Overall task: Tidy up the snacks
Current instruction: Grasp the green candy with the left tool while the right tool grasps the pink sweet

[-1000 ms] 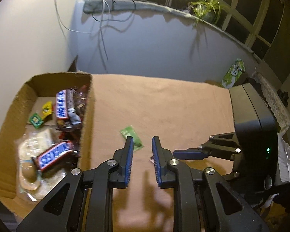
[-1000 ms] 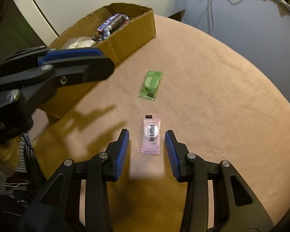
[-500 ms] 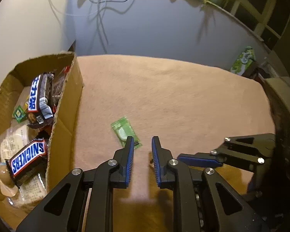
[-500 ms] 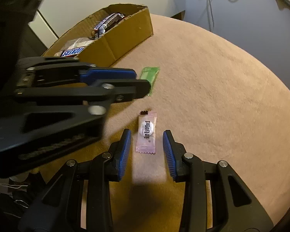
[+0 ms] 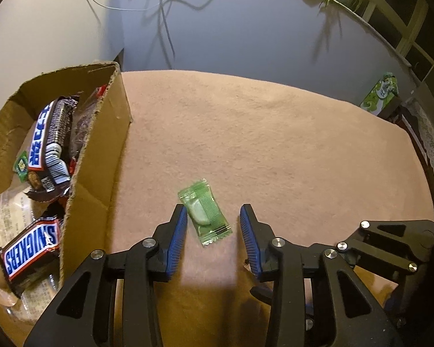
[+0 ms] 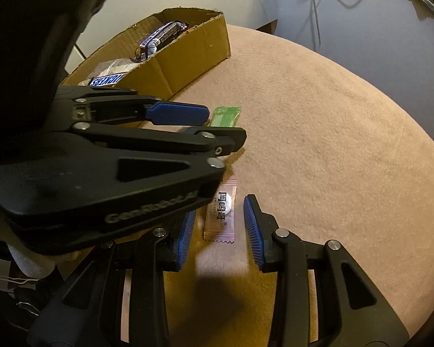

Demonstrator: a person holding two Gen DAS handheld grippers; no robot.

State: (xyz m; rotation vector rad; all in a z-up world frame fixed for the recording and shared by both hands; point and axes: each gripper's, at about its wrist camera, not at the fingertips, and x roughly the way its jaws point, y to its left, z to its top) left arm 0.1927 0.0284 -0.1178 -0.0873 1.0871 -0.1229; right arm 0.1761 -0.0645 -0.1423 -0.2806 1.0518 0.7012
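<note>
the left gripper [image 5: 212, 225] has dropped over the green candy [image 5: 204, 211], jaws opening astride it; the right gripper [image 6: 218, 219] stays spread around the pink candy [image 6: 221, 214], both ready to pinch

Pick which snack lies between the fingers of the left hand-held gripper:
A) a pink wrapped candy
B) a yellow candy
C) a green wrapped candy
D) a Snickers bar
C: in the left wrist view the green wrapped candy lies flat on the tan cloth between the opening jaws of the left hand-held gripper, untouched by either pad.
</note>
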